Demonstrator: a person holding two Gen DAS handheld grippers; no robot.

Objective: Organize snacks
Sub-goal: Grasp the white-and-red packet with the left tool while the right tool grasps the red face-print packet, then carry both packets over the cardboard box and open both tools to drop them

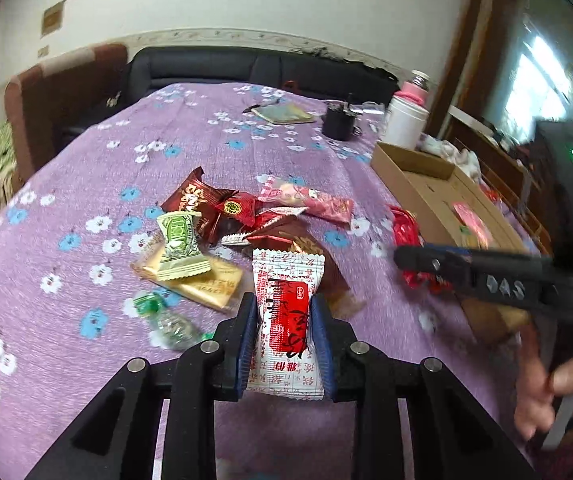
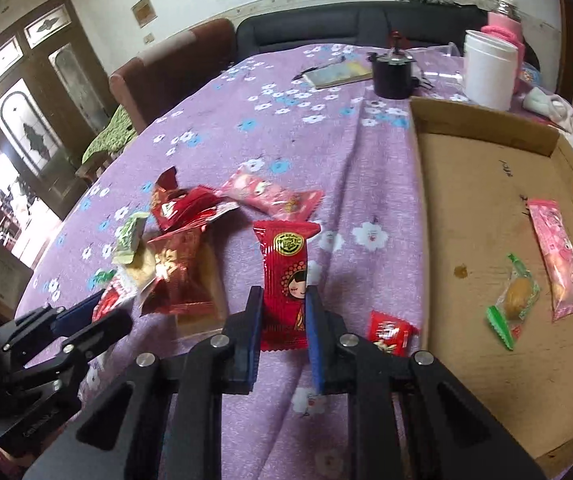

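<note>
On the purple flowered tablecloth (image 1: 86, 184), a heap of snacks (image 1: 222, 224) lies left of the cardboard box (image 2: 486, 208). The left gripper (image 1: 284, 316) clamps a white-red packet (image 1: 286, 312); the right gripper (image 2: 284, 312) clamps a red packet (image 2: 285, 276) beside the box.

Daylight only, soft and even, no hard shadows on the tablecloth (image 1: 86, 184). Window (image 1: 534, 80) at upper right of the left view blows out; glass doors (image 2: 18, 128) at left of the right view clip white too. Strong fisheye: dark vignette in corners, edges bend. Motion blur on the hand (image 1: 558, 384) at lower right and the bottle (image 1: 166, 320). Centre packets sharp.
</note>
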